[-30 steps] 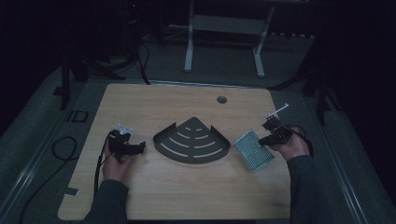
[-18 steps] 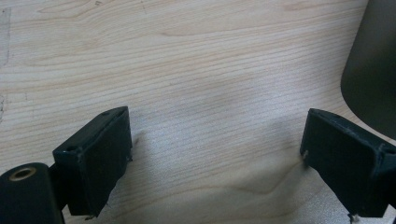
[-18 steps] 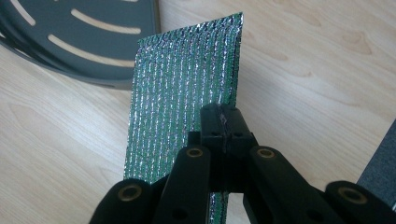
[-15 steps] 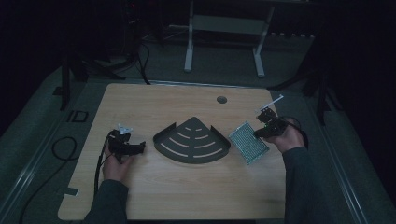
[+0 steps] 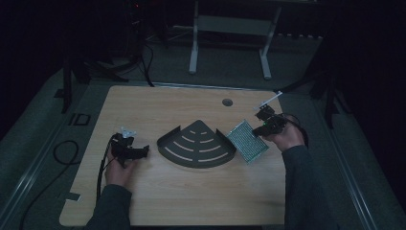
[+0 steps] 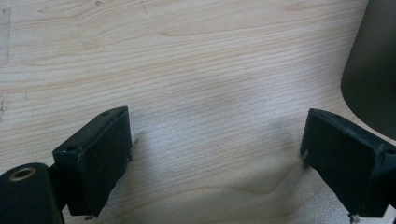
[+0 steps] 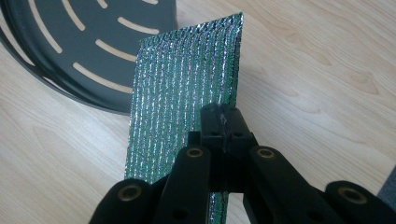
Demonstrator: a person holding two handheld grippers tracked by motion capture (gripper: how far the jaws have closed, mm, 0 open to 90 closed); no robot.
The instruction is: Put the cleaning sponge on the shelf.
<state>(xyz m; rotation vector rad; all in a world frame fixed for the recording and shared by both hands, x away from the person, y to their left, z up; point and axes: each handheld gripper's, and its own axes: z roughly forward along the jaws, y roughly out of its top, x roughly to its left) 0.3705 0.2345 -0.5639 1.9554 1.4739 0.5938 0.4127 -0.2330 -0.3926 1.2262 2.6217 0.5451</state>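
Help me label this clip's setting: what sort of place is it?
Probably a dim lab or recording workspace, not a home. A bare wooden table with a cable hole, cables trailing on the floor, and metal stand legs behind it suggest this.

High view dim and murky; both gripper views bright, sharp, softly shadowed.

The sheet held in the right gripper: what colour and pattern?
Shiny green-silver sheet with fine vertical ribbed stripes, best seen in the right gripper view.
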